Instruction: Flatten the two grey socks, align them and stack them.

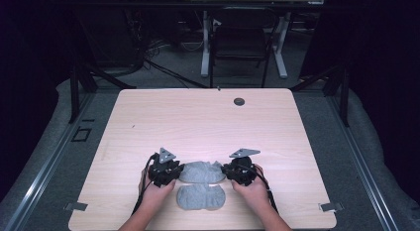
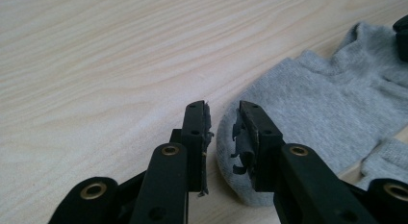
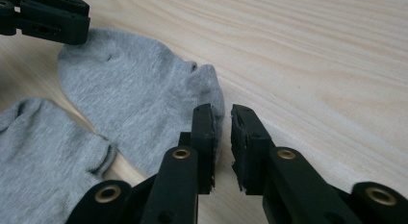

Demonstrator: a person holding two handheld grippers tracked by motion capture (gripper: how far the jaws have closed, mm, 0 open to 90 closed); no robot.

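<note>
Each hand-held gripper, left (image 2: 223,119) and right (image 3: 222,122), stands narrowly open at opposite ends of the far grey sock (image 1: 200,171).

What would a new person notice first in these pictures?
Two grey socks lie near the front edge of the pale wooden table: the far sock and the near sock just in front of it. The left gripper stands at the far sock's left end and the right gripper at its right end, each with its jaws a little apart.
</note>
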